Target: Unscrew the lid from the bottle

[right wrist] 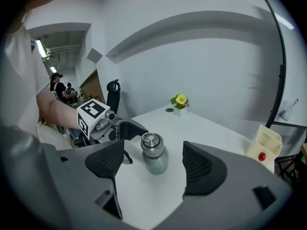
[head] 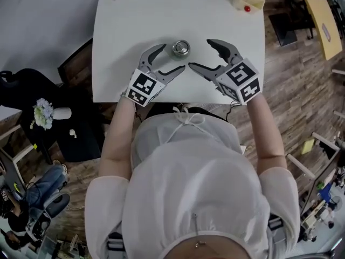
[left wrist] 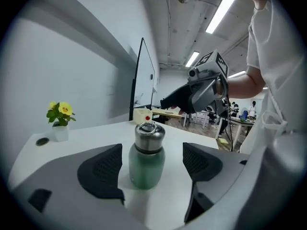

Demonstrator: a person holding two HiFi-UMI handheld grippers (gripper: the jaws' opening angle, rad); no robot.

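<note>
The left forearm (head: 116, 139) and right forearm (head: 268, 136) reach forward. The left tool (head: 172, 57) and right tool (head: 199, 53) angle inward, tips near each other, each with jaws wide apart.

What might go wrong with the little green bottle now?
The left tool and right tool are open, so nothing holds the bottle; a bump from either might tip it over on the table. If only the lid gets twisted, the whole bottle may just spin.
</note>
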